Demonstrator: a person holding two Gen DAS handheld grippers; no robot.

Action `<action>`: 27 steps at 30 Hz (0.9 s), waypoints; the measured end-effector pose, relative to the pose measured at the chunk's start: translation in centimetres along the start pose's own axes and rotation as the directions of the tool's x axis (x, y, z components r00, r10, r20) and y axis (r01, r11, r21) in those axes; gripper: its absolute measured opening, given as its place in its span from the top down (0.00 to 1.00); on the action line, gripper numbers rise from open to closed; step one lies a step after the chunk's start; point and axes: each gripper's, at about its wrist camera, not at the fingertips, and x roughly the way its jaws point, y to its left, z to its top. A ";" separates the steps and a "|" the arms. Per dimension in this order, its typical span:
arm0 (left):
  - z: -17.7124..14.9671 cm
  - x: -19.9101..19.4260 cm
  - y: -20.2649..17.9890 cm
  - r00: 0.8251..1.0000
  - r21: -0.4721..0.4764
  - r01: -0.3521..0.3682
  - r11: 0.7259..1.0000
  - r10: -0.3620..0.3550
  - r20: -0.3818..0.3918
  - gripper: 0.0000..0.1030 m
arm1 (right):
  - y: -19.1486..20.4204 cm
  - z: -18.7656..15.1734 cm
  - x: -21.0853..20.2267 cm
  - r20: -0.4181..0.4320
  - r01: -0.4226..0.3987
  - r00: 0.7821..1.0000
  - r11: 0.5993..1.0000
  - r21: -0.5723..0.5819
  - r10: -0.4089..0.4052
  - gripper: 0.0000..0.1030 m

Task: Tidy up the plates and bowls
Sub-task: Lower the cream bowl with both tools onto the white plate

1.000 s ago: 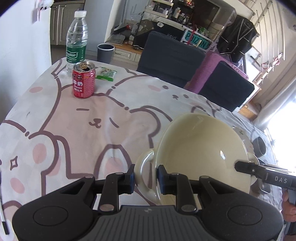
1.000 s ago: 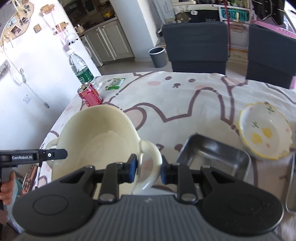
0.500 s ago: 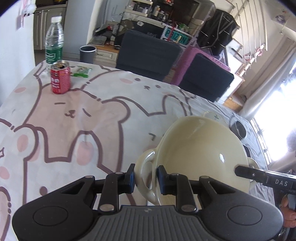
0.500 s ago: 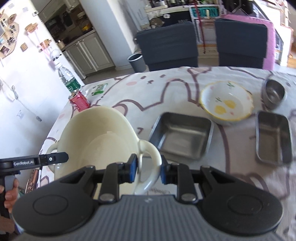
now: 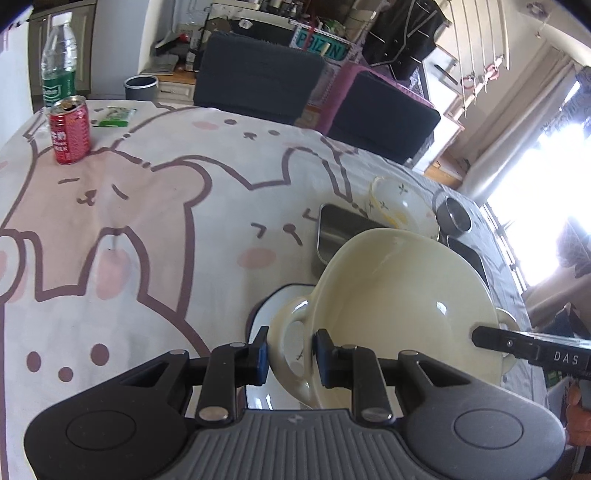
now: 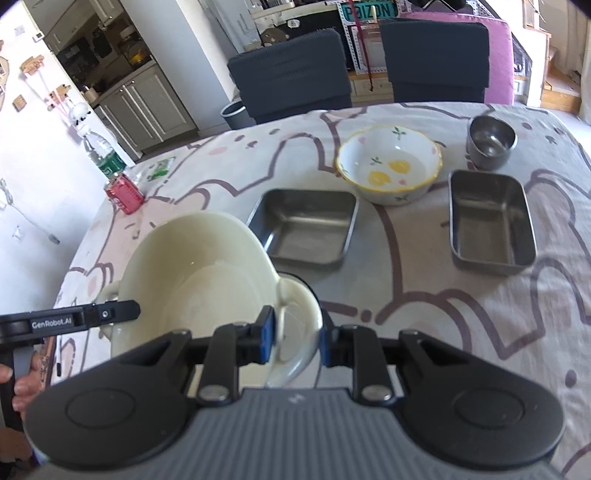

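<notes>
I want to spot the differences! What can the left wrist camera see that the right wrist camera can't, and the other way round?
Only the left wrist view shows the bright window and hanging black clothes. Only the right wrist view shows the whole second steel tray and the kitchen cabinets. Both show the cream bowl, held by its handles in the left gripper and right gripper, plus the red can and flowered bowl.

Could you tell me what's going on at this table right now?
A person holds a cream two-handled bowl with both grippers: the left gripper clamps one loop handle, the right gripper the other. The bowl hangs above a dark-rimmed white plate, near two steel trays, a flowered bowl and a steel cup.
</notes>
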 end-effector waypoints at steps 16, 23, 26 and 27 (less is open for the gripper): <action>-1.1 2.5 2.2 0.999 0.006 -0.024 1.000 0.024 -0.045 0.72 | 0.9 -0.9 2.8 -0.072 0.032 0.997 0.999 -0.020 -0.033 0.72; -1.3 3.7 3.0 0.996 -0.006 -0.043 0.999 0.042 -0.084 0.71 | 1.6 -1.0 3.9 -0.100 0.055 0.993 0.997 -0.052 -0.060 0.72; -1.3 4.0 3.1 0.995 -0.006 -0.043 0.999 0.043 -0.091 0.71 | 1.6 -0.9 4.3 -0.111 0.059 0.992 0.997 -0.054 -0.065 0.72; -1.3 4.1 3.1 0.995 -0.005 -0.044 0.999 0.043 -0.092 0.70 | 1.6 -0.9 4.3 -0.113 0.061 0.991 0.997 -0.054 -0.066 0.72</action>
